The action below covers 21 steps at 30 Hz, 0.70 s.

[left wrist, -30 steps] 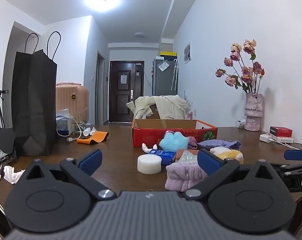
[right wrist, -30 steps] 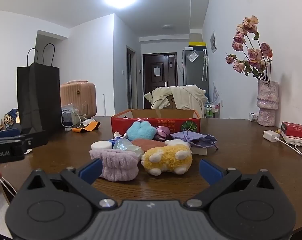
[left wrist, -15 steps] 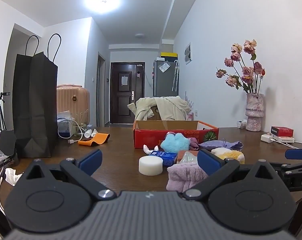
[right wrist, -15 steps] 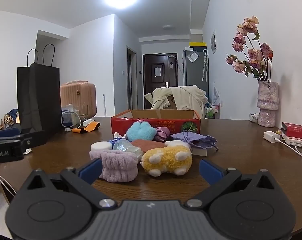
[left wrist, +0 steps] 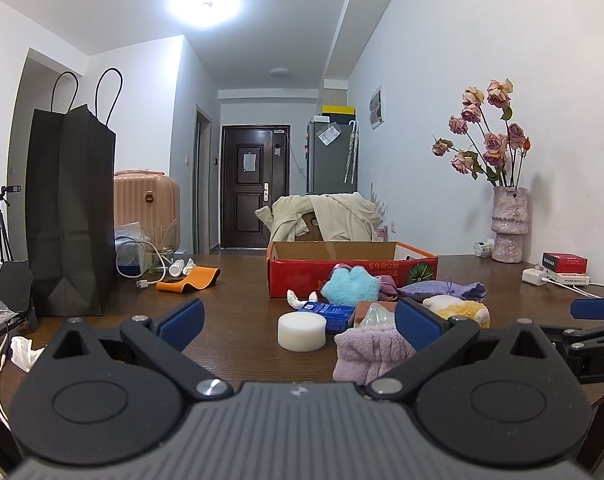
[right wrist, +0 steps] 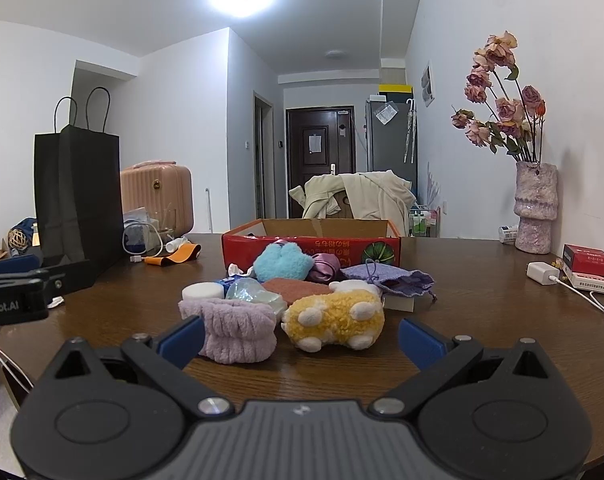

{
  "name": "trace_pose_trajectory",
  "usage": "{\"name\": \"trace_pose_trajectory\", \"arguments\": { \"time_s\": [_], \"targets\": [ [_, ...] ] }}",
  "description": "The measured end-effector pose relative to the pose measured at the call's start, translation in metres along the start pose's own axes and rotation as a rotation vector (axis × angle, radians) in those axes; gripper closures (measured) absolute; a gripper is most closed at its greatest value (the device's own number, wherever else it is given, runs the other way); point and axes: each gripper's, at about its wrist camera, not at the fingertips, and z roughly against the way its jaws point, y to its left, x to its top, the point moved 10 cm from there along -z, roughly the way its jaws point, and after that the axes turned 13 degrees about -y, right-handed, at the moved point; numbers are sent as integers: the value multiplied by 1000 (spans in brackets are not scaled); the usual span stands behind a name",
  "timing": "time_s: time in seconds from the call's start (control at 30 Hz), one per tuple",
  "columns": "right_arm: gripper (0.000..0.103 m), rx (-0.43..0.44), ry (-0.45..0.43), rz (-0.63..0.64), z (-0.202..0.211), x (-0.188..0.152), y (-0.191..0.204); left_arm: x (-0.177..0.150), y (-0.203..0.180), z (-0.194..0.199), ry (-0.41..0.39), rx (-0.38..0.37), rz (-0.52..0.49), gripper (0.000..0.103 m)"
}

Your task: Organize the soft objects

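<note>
Little is changed from a second ago: only a slight shift is seen in the left view, and the heap of soft things, with the yellow plush toy point(right wrist: 334, 316) and the lilac towel roll point(right wrist: 233, 330) nearest, is left untouched on the table point(right wrist: 482, 320) in front of the red box point(right wrist: 314, 245), so the sorting is judged not yet begun. The left claw point(left wrist: 297, 322) and the right claw point(right wrist: 299, 340) are both held spread wide, with nothing gripped or touched.

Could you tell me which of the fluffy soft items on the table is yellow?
The plush toy with white paws, beside the lilac towel roll; the third fluffy piece is light blue.
</note>
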Motion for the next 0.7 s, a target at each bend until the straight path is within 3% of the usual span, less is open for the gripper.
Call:
{"name": "trace_pose_trajectory", "arguments": {
  "time_s": [0.7],
  "targets": [
    [0,-2,4,-5,-1,-1,0,0,-1,0,1,-1,0,0]
  ]
}}
